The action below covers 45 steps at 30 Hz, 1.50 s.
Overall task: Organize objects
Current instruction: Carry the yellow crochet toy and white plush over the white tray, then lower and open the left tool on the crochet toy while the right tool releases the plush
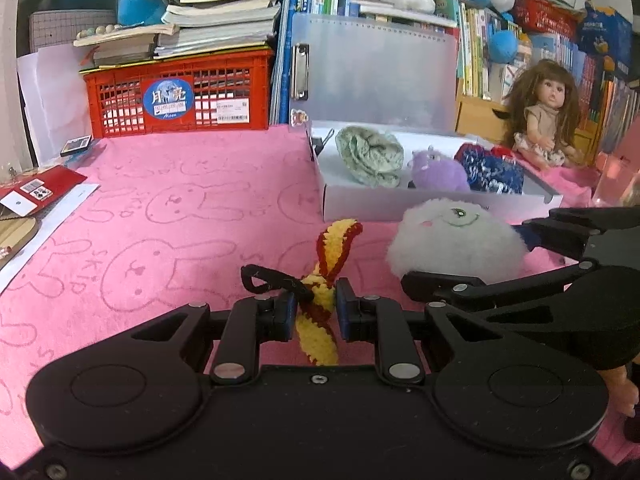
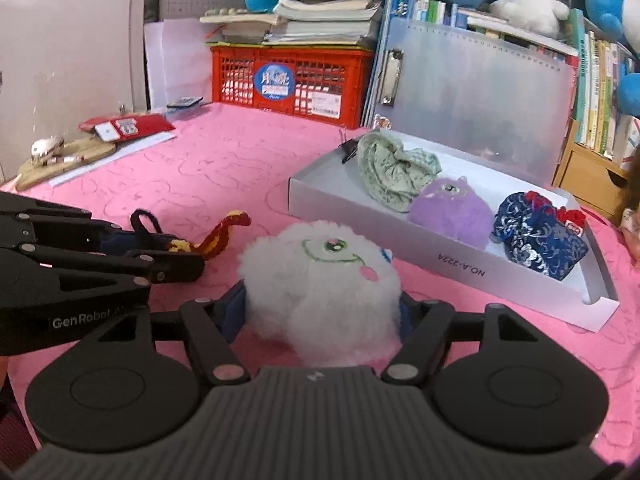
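Observation:
My left gripper [image 1: 316, 312] is shut on a yellow-and-red knitted charm [image 1: 326, 280] with a black loop, held low over the pink cloth; it also shows in the right wrist view [image 2: 218, 236]. My right gripper [image 2: 322, 308] is shut on a white fluffy one-eyed plush ball [image 2: 320, 280], which also shows in the left wrist view [image 1: 456, 240]. Just beyond stands an open white box [image 2: 400, 240] holding a green fabric bundle [image 2: 394, 170], a purple fluffy plush [image 2: 450, 210] and a blue patterned pouch [image 2: 538, 236].
A red crate [image 1: 176, 92] with stacked books stands at the back left. A translucent clipboard [image 1: 376, 72] leans behind the box. A doll [image 1: 546, 112] sits at the right. Papers and a red card [image 1: 40, 192] lie at the left edge.

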### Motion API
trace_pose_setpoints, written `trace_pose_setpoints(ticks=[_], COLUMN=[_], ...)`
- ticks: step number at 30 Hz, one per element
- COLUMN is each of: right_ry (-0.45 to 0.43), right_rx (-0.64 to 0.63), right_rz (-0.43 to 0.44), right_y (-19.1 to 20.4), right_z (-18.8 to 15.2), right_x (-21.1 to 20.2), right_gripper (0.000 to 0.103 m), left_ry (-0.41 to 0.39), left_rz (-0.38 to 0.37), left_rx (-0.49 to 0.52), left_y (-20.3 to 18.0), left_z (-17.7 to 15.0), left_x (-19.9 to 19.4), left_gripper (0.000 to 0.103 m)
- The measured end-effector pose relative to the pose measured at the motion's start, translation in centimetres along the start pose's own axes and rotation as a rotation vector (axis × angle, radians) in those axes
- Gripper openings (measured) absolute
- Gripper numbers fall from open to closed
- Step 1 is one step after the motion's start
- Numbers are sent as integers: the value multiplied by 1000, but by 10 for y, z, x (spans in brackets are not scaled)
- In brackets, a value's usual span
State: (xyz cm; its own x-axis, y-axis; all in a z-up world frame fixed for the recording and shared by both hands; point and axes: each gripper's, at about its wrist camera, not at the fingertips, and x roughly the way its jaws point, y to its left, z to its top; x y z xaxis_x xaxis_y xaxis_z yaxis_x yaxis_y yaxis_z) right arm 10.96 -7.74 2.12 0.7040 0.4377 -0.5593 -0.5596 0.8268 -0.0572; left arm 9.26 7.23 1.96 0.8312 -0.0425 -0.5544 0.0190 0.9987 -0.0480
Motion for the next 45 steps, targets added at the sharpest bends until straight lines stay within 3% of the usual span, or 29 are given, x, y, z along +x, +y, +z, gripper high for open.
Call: trace_pose_setpoints(ticks=[13,20,28,35,45], right_ry=[-39,44,131,170,154], right_rx=[90,226,372,377,386], right_rz=[-92,-164,-148,-141,-139], right_y=[-36,-89,-144,-154,-163], right_z=[22,37,48,48,51], right_x=[-18,-11,10,39,63], right_gripper=[72,72,72,72,72], left_ry=[-58,-36,61,119,143], left_rz=[-34,-117,-170,-130,-79], left_rx=[25,4,-47,-50,-30], left_y=[-13,-24,-35,-48,-53], left_z=[41,76,110,116,118], left_x=[6,36,94,139,179], left_gripper=[19,19,19,19,19])
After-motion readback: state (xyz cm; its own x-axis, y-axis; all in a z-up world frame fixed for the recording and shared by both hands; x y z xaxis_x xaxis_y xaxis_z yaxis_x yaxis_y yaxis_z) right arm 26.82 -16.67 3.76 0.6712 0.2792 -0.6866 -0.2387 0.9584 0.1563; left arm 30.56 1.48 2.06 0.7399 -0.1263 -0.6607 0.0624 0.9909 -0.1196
